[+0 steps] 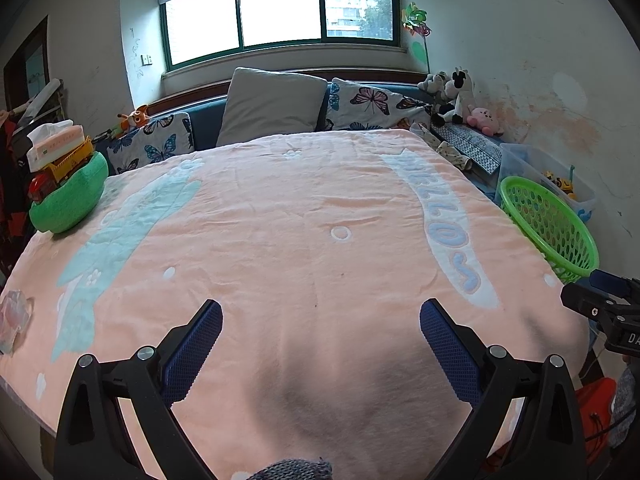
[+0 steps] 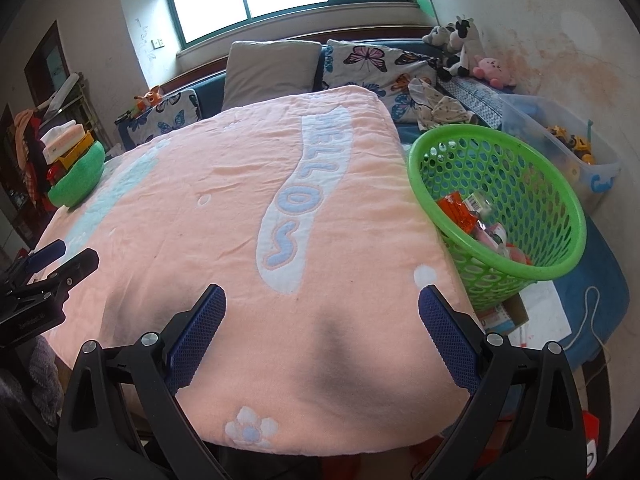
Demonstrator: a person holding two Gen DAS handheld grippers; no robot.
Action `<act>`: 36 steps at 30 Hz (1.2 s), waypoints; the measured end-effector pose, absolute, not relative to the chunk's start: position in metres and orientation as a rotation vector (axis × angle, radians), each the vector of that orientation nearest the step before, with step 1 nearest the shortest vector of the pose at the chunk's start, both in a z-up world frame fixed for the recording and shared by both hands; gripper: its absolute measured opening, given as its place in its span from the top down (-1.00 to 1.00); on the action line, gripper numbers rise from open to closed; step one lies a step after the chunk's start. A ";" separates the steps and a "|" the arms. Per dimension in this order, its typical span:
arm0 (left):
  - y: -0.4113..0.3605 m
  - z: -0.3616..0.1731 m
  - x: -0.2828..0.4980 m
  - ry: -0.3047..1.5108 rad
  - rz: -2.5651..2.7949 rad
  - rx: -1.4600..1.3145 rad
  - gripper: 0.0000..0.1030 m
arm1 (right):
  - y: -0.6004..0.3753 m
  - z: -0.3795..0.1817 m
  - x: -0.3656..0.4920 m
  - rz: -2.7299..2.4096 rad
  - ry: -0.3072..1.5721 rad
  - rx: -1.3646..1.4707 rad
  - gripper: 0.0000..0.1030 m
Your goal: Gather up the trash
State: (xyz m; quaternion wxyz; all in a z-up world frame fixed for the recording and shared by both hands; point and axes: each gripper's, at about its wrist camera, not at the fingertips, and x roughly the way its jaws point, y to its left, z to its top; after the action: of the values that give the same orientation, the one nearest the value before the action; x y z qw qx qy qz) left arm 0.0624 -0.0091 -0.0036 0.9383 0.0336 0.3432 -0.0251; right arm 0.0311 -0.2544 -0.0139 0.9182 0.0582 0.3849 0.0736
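A green perforated basket (image 2: 520,184) leans at the right edge of the bed and holds several wrappers, among them an orange packet (image 2: 456,210). It also shows in the left wrist view (image 1: 552,224). A crumpled pale wrapper (image 1: 14,316) lies on the pink blanket (image 1: 300,220) at its left edge. My left gripper (image 1: 320,316) is open and empty above the blanket's near part. My right gripper (image 2: 322,304) is open and empty, just left of the basket. Each gripper shows at the edge of the other's view: the right gripper (image 1: 600,300), the left gripper (image 2: 48,268).
A green cushion (image 1: 68,196) with a toy truck and a tissue box (image 1: 56,144) sits at the bed's left side. Pillows (image 1: 272,104) and plush toys (image 1: 460,100) line the headboard. A clear bin of toys (image 2: 568,148) stands by the right wall.
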 end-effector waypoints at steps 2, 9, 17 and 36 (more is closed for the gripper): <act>-0.009 -0.004 0.062 0.700 -0.052 0.070 -0.86 | -0.254 -0.013 0.032 0.151 0.792 0.120 -0.87; -0.008 -0.005 0.062 0.702 -0.047 0.065 -0.86 | -0.254 -0.014 0.033 0.156 0.793 0.117 -0.87; -0.007 -0.006 0.063 0.702 -0.046 0.066 -0.86 | -0.254 -0.015 0.034 0.161 0.796 0.120 -0.87; -0.009 -0.009 0.063 0.703 -0.029 0.066 -0.86 | -0.254 -0.016 0.034 0.166 0.797 0.132 -0.87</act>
State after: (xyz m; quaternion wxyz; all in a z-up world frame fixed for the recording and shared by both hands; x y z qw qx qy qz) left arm 0.0630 -0.0090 -0.0094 0.9382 0.0323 0.3442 -0.0143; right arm 0.0340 -0.2539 -0.0157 0.9162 0.0640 0.3873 0.0806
